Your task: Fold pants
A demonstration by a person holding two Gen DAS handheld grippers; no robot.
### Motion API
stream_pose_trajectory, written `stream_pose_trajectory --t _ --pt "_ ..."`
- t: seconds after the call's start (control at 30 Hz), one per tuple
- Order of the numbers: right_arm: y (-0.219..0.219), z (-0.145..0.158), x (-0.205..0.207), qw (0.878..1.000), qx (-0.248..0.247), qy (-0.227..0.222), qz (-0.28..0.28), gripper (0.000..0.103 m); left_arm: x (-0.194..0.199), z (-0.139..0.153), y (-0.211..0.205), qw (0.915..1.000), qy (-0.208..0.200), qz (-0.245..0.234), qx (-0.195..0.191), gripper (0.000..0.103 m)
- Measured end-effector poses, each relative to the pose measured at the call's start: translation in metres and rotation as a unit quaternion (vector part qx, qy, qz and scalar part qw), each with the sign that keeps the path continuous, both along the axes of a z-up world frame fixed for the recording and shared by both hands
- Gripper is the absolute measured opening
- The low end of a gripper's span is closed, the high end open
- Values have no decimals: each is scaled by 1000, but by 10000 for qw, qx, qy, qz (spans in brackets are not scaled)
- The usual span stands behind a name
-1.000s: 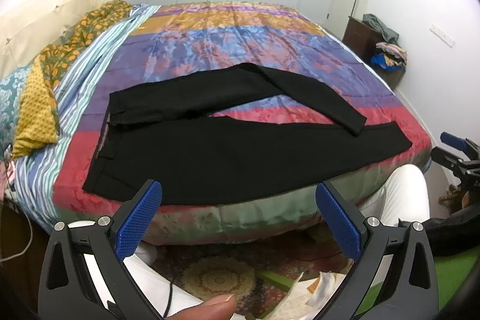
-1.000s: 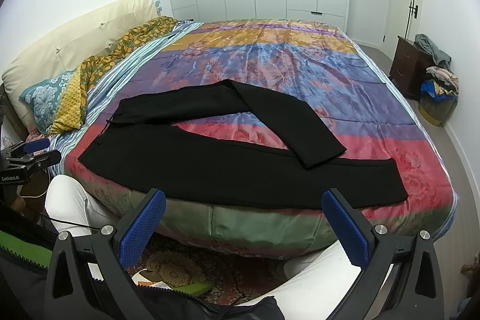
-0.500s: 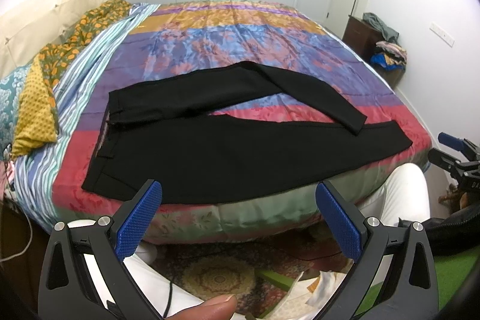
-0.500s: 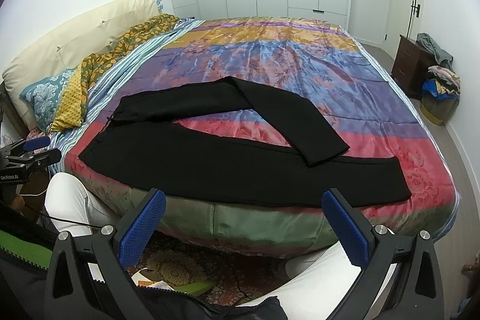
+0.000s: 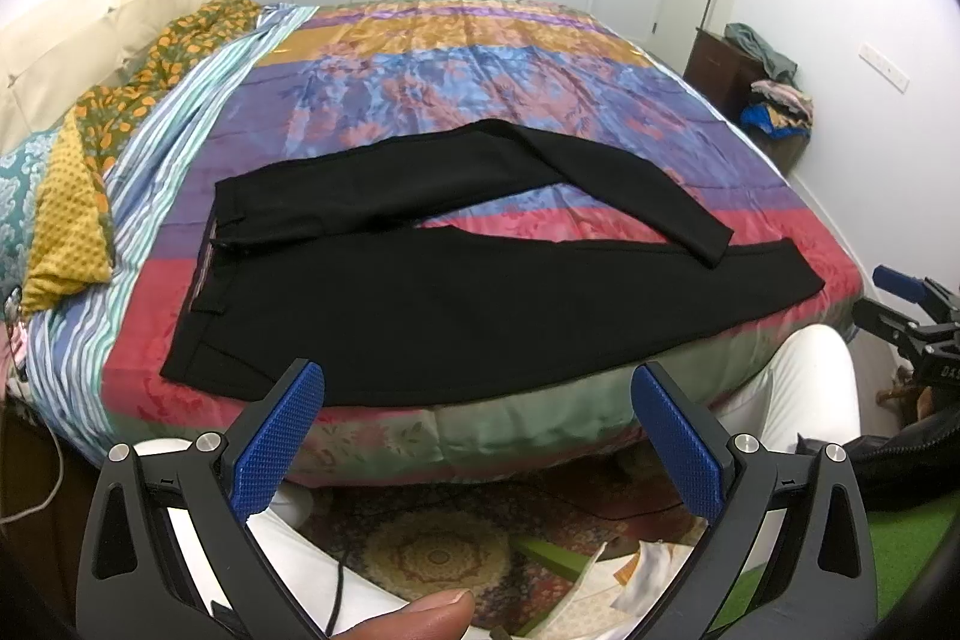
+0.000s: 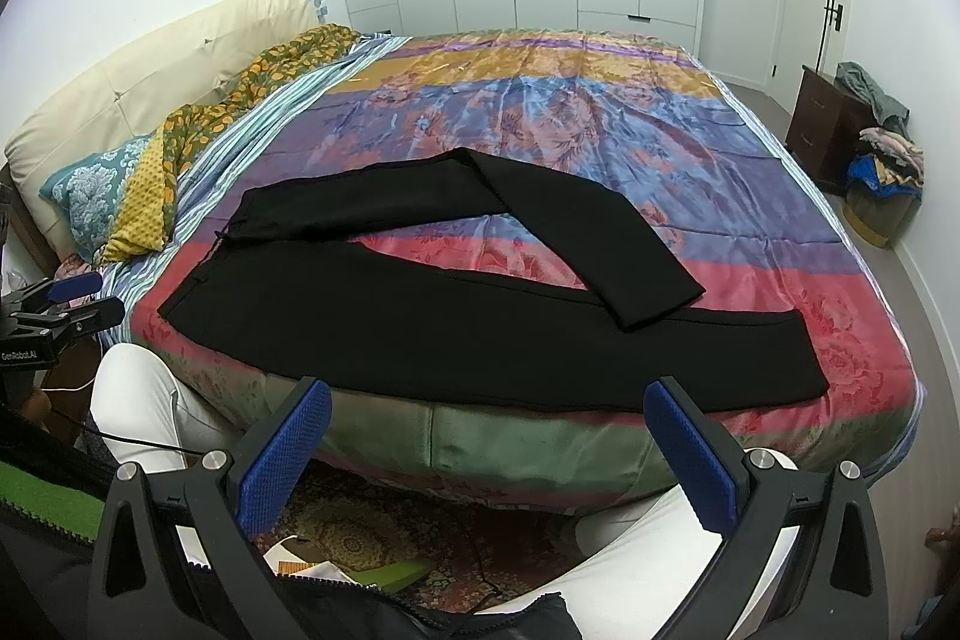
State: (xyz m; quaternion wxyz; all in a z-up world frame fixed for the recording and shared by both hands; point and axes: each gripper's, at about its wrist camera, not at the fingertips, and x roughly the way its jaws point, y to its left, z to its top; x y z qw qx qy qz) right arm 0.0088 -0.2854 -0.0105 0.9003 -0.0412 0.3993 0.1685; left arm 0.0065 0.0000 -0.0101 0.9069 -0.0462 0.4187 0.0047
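Along the near edge of the bed (image 5: 372, 436), black pants (image 5: 480, 316) lie within reach, far leg bent across, while both grippers' jaws hang released and empty.

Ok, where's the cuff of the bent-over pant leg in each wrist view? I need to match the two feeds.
Left wrist view: the cuff sits right of centre, lying over the straight leg near the bed's right edge.
Right wrist view: the cuff is just right of centre, again overlapping the straight leg.
Shared landmark: the dark nightstand piled with clothes, by the door at the right in both.
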Motion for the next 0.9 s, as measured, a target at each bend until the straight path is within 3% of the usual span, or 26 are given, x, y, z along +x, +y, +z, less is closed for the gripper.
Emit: stream_pose_trajectory --t 0.9 --pt "6 3 -2 9999 86 -124 75 103 1 -2 -5 10000 3 -11 -10 102"
